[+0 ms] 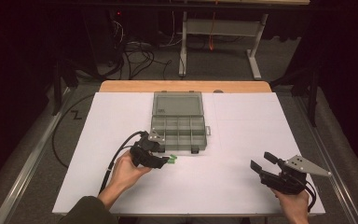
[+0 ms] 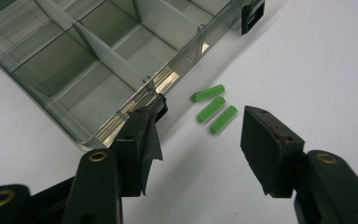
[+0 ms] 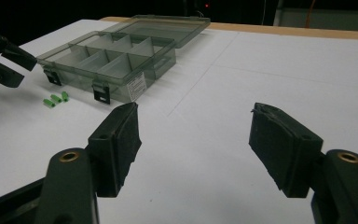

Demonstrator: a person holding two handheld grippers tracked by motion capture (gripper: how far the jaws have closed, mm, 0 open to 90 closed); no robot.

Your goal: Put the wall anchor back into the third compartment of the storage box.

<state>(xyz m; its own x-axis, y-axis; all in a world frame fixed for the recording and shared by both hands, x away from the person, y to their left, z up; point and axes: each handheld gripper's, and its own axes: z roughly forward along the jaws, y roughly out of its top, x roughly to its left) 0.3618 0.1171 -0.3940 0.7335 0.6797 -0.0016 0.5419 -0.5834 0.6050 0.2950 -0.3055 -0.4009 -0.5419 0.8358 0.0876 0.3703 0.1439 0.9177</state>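
Left gripper jaws apart just short of three green plugs (beside organiser box); right gripper released, idle.

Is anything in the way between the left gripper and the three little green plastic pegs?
Nothing visible is. The left gripper is open, just short of the three small ribbed green plastic pegs, with bare white table between them. The clear compartment box sits off to one side.

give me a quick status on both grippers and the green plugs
Left gripper open, nothing gripped. Three green plugs loose beside organizer box. Right gripper open, empty.
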